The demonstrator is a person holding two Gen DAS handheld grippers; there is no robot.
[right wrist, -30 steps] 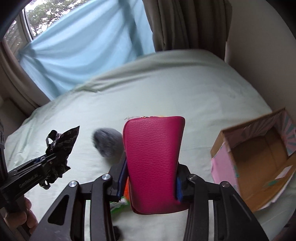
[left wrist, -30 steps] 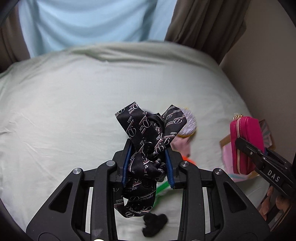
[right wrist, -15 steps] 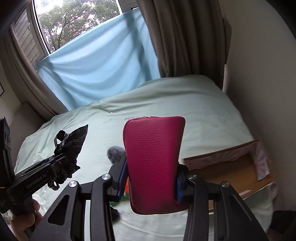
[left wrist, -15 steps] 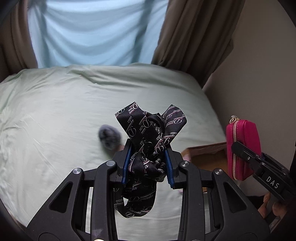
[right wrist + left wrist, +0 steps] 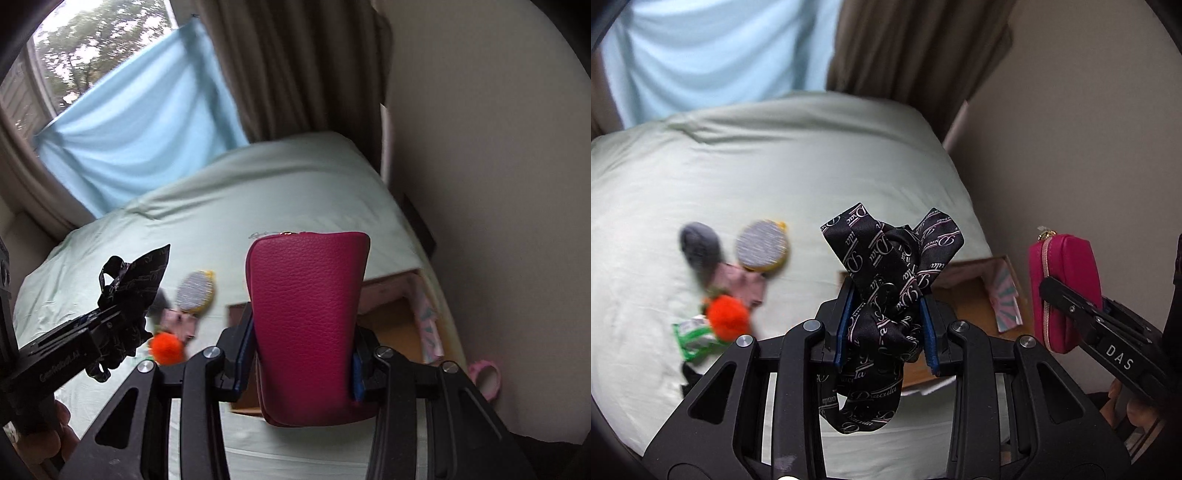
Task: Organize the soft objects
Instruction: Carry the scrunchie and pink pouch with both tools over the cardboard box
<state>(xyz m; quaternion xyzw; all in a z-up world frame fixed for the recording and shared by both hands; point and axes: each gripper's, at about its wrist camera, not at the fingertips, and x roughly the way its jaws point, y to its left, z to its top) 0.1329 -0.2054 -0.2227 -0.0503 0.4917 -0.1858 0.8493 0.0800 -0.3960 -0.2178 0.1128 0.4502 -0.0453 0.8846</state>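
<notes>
Soft objects, lot on pale green bed [image 5: 775,177]:
1. Black ribbon bow [image 5: 890,295] with pale script lettering; pinched between the blue pads of the left claw [image 5: 886,325], held in the air above the bed, tails hanging below the pads
2. Magenta zip pouch [image 5: 308,325], grained finish, gold zip pull; clamped upright in the right claw [image 5: 303,354], raised over the cardboard box [image 5: 967,295]
3. Cardboard box, open, pink patterned flaps; lies at the right edge of the bed, beside the wall
4. Loose cluster on the sheet, left of the box, blurred: grey pompom [image 5: 698,247], round grey-and-yellow pad [image 5: 762,245], pink item [image 5: 742,284], orange pompom [image 5: 727,317], green-and-white packet [image 5: 694,338], touching or overlapping
5. Background: blue cloth [image 5: 133,147] over the window, brown curtains [image 5: 295,66]
</notes>
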